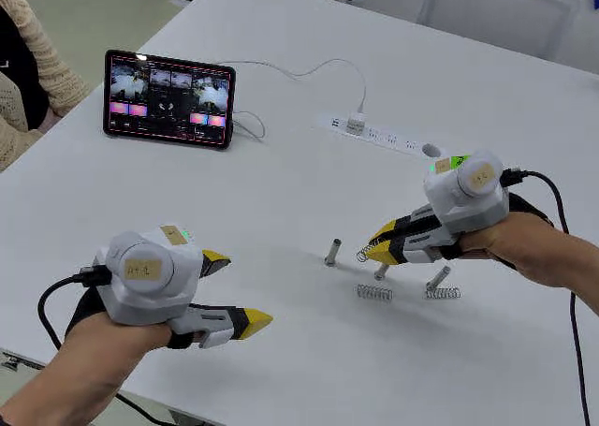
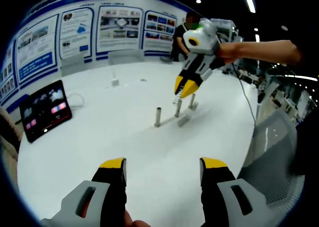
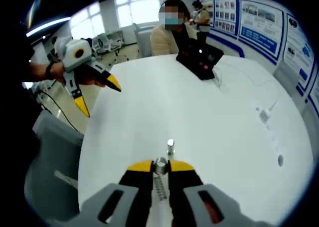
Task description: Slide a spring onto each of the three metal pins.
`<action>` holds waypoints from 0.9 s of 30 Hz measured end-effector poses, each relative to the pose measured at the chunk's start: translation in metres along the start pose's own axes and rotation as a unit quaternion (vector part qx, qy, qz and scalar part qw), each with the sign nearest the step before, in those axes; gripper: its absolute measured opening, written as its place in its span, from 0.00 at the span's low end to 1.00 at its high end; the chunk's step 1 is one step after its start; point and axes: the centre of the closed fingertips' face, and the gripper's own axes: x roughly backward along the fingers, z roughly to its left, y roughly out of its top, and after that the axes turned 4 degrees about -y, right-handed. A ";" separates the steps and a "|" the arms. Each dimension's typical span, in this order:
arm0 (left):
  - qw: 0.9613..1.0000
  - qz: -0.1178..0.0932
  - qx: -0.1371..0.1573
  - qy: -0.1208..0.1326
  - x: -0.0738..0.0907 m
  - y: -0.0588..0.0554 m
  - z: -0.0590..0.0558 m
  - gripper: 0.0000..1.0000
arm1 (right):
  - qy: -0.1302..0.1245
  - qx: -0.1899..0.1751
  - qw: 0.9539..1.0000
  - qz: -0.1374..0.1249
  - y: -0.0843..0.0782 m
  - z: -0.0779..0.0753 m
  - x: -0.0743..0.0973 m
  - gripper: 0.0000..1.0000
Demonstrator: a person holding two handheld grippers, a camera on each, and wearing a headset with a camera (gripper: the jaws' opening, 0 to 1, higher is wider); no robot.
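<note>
Right tool, clamped on a spring lying along its jaws, points at an upright pin just ahead on the counter, while left tool hangs well apart, jaws spread.

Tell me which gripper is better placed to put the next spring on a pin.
Right: the right gripper holds a spring beside the pins; the left gripper is open, farther away.

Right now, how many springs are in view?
3. One spring is clamped in the right gripper. Two lie flat on the table near the pins: left spring, right spring.
</note>
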 end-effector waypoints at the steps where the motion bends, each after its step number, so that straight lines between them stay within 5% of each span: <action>1: 1.000 0.000 0.001 0.001 0.000 -0.001 0.001 0.61 | -0.001 0.001 1.000 0.001 0.001 -0.001 -0.001 0.13; 27: 0.999 -0.016 0.026 0.011 0.013 -0.004 0.006 0.63 | 0.010 0.023 1.000 0.017 0.022 -0.012 -0.029 0.13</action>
